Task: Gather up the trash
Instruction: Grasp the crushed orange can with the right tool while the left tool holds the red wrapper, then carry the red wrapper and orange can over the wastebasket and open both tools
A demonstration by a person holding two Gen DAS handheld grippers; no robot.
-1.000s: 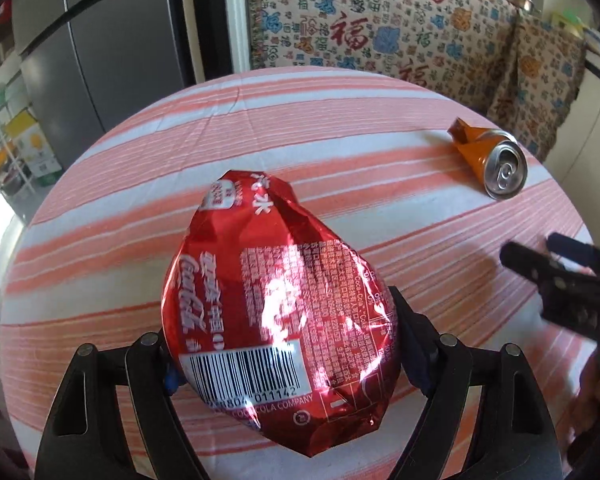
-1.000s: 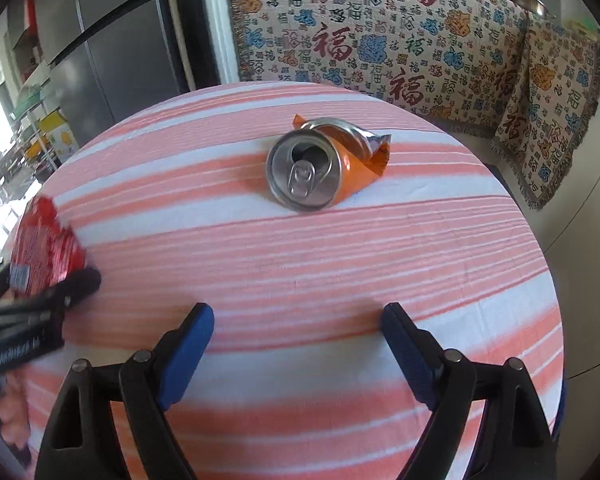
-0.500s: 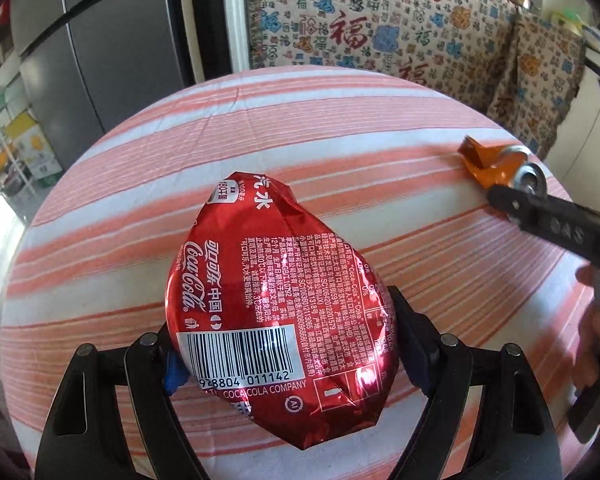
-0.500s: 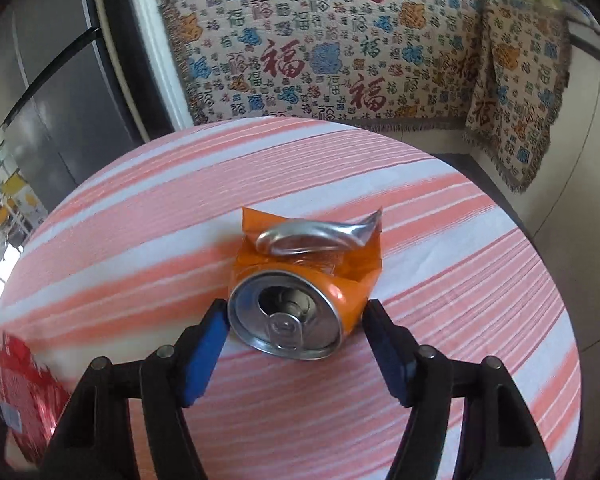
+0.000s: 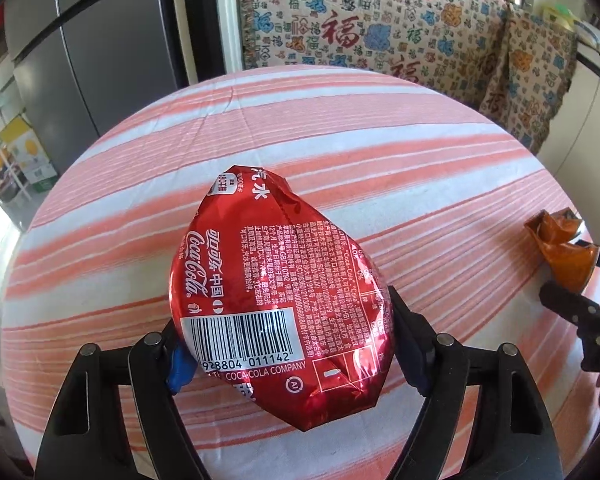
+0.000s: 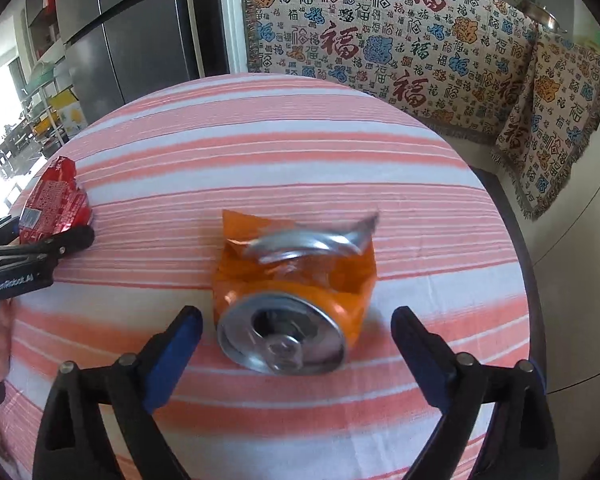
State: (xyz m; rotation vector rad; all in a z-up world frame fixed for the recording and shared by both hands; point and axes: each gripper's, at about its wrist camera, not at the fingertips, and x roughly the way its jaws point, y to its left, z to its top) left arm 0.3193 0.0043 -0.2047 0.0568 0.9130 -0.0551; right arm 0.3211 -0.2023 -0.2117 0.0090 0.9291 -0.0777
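Observation:
A crushed red Coca-Cola can is clamped between the pads of my left gripper, just above the striped tablecloth; it also shows at the left of the right wrist view. A crushed orange can lies on the cloth with its silver top facing me. My right gripper is open, its blue-padded fingers on either side of the orange can's top without touching it. The orange can also shows at the right edge of the left wrist view, with the right gripper around it.
The round table has a pink-and-white striped cloth. A sofa with a patterned throw stands behind it. A dark fridge stands at the back left. The table edge drops off close to the right.
My right gripper moved forward to the orange can, closing partly around it half a second ago and standing wider now. The left gripper keeps its hold on the red can.

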